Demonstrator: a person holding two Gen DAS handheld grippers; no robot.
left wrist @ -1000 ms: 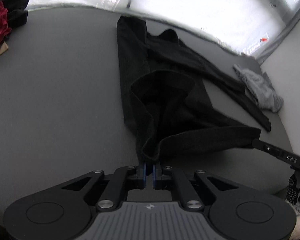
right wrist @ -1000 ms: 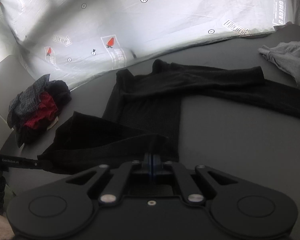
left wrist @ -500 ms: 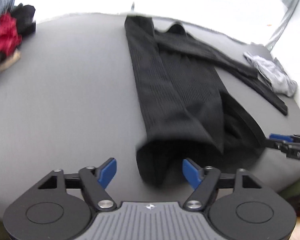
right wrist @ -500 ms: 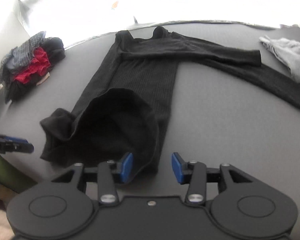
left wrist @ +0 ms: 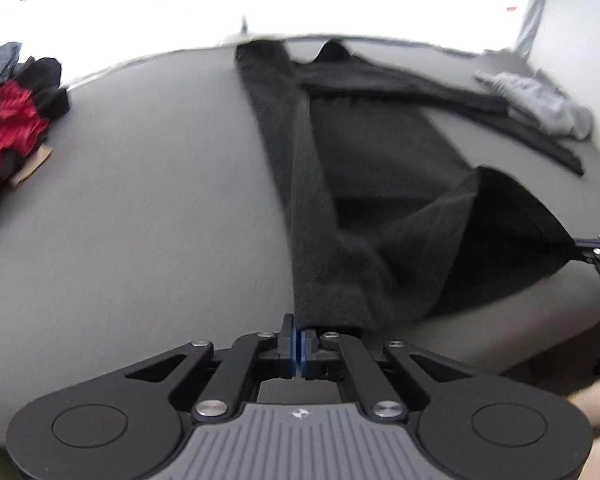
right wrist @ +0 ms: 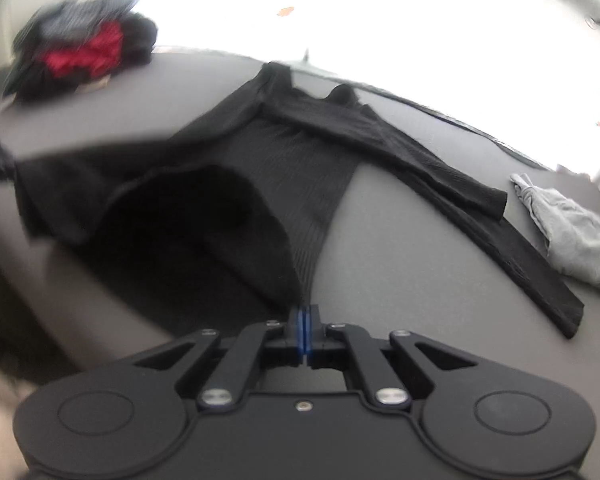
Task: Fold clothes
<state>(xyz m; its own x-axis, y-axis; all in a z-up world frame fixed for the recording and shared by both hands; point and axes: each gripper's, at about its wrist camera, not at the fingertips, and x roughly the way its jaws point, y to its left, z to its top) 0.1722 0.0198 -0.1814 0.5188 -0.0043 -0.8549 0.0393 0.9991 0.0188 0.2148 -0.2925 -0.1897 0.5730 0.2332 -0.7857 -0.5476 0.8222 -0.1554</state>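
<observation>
A black long-sleeved ribbed top (left wrist: 372, 148) lies lengthwise on the grey table, collar at the far end, its sleeves stretched to the right. My left gripper (left wrist: 299, 330) is shut on the near left corner of its hem. My right gripper (right wrist: 305, 322) is shut on the near right corner of the hem (right wrist: 296, 280); it also shows at the right edge of the left wrist view (left wrist: 580, 246), pulling the hem taut. The hem hangs open between the two grippers, lifted off the table.
A pile of red, black and checked clothes (left wrist: 12, 120) sits at the far left of the table (left wrist: 140, 200). A crumpled grey garment (left wrist: 540, 100) lies at the far right, beside the sleeve ends. A bright patterned sheet hangs behind the table.
Both grippers were shut on the hem, opened and let it drop half a second ago, and have shut again on its two near corners, lifting and spreading it.
</observation>
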